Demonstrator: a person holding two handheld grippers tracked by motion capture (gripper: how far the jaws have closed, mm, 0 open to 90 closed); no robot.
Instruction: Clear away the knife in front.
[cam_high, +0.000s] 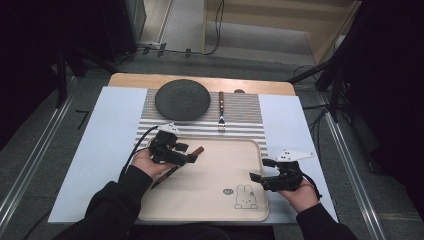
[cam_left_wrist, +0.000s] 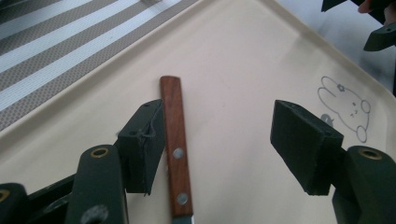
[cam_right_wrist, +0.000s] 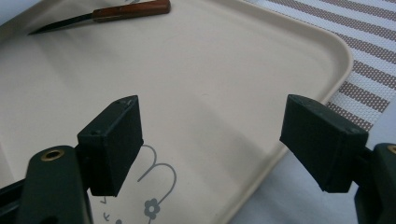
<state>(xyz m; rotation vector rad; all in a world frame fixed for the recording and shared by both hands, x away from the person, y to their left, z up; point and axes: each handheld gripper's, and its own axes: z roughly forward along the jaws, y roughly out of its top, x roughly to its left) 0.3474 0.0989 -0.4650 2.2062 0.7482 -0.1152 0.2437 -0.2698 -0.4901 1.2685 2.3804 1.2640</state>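
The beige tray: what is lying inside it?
Inside the beige tray lies a wooden-handled knife, between the left tool's open jaws. A printed rabbit marks one corner. In the high view that tool covers part of the knife.

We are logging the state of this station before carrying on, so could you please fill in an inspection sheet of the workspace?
Surface: wooden table under a white sheet and a striped mat; a beige tray with a rabbit drawing lies nearest the person.
Job's things: wooden-handled knife lying flat on the tray.
Clutter: dark round plate and fork on the mat.
Grippers: left gripper open, jaws either side of the knife handle, not clamping; right gripper open over the tray's corner, holding nothing.
Cables: black cable trailing from the left gripper; more on the floor.
Surroundings: grey floor, dark stands.
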